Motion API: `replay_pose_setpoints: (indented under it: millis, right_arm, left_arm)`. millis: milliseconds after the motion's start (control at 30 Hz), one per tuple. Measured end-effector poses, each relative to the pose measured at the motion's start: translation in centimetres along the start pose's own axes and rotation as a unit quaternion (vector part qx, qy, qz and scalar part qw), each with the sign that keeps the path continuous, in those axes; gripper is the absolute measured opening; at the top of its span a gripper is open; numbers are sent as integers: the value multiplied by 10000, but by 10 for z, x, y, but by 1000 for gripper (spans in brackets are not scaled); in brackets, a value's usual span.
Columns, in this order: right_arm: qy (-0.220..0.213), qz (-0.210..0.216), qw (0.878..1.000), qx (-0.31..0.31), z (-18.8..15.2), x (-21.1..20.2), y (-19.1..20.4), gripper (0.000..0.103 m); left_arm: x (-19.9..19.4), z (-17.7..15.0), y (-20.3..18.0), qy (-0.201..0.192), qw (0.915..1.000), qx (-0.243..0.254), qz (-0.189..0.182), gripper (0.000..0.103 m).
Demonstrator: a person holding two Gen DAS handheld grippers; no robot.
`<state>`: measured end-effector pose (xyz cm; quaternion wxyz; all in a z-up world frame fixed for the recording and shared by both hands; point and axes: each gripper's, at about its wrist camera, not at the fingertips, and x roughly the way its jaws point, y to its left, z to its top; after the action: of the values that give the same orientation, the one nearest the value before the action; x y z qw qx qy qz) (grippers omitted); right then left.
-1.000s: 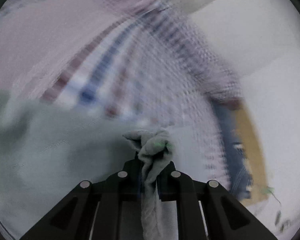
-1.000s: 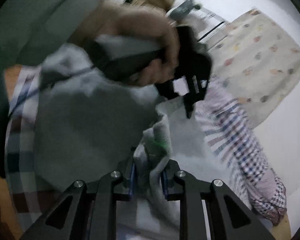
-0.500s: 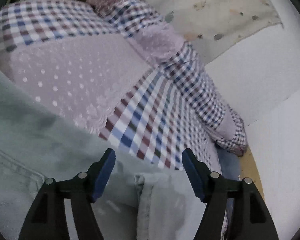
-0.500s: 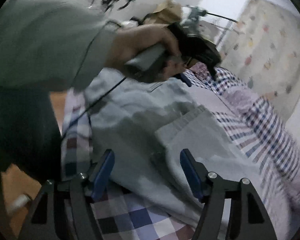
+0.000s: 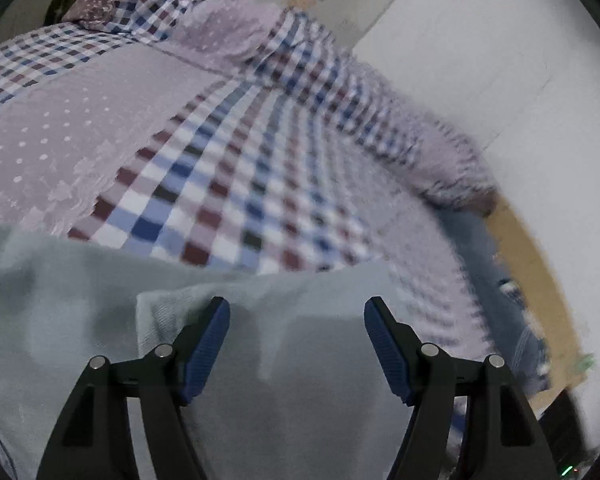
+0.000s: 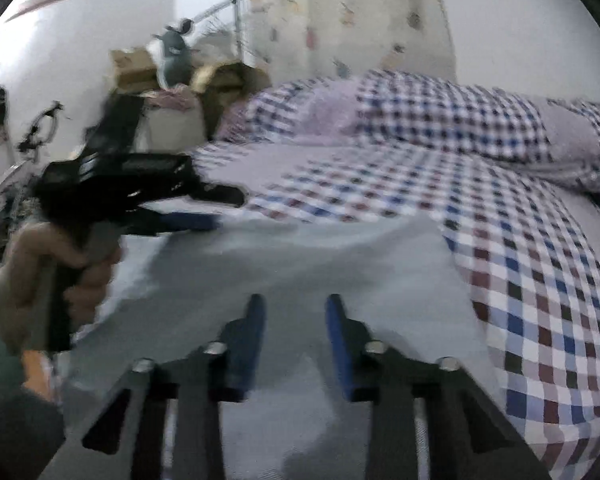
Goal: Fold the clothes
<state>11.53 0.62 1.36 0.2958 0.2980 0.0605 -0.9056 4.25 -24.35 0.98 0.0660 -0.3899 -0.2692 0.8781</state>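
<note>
The left claw (image 5: pixel 297 316) stands with its jaws well apart and drawing together, nothing pinched between the blue pads (image 5: pixel 206 346); the pale grey-green garment (image 5: pixel 80 312) lies beneath them, and a folded edge of it shows just beside the left pad. The right claw (image 6: pixel 295 312) has its jaws much narrower and also closing, with a clear gap between its pads (image 6: pixel 249 344) and no cloth caught there; it hangs over the same garment (image 6: pixel 300 256), which is spread flat on the bed (image 6: pixel 540 320).

In the right wrist view the left claw (image 6: pixel 212 210) appears at the far left edge of the garment, gripped by a person's hand (image 6: pixel 48 276), its fingers pointing across the cloth.

Past the garment the checked bedspread (image 5: pixel 228 184) runs on, with a plain lilac dotted panel (image 5: pixel 80 120) to the left. Checked pillows (image 6: pixel 440 120) lie at the head of the bed near a patterned curtain (image 6: pixel 340 12). White wall (image 5: pixel 500 60) stands to the right, and wooden floor (image 5: pixel 532 272) shows beside the bed. The frames are somewhat blurred.
</note>
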Motion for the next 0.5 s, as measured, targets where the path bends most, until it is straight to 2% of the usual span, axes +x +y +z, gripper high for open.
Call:
replay_pose_setpoints:
  millis: [33, 67, 100, 200, 300, 400, 433, 467, 500]
  right_arm:
    - [226, -104, 9997, 16, -4, 11, -2, 19]
    - [318, -121, 9994, -5, -6, 13, -2, 18]
    - [410, -138, 9991, -26, -9, 16, -2, 18]
    - [628, -195, 9977, -150, -13, 17, 0, 18]
    - [701, -128, 9972, -229, -6, 4, 2, 20]
    - [375, -3, 9992, -116, 12, -16, -2, 34]
    - [231, -40, 9997, -51, 21, -20, -6, 45]
    - [86, -78, 9999, 14, 30, -25, -11, 50]
    - [-56, -116, 9999, 77, 40, -29, -15, 51]
  left_arm:
    - [5, -2, -2, 44, 9998, 128, 148, 62]
    - [9, -5, -5, 80, 9992, 272, 276, 55]
    - [13, -7, -8, 117, 9982, 416, 404, 52]
    - [16, -11, -17, 150, 9956, 673, 635, 52]
    - [9, -7, -17, 12, 9970, 436, 643, 52]
    - [-11, 9, -22, -511, 9975, 279, 390, 55]
    - [-19, 12, -25, -709, 9968, 248, 284, 58]
    - [-25, 15, -28, -865, 9959, 204, 157, 65]
    - [-29, 17, -32, -1015, 9947, 122, -39, 70]
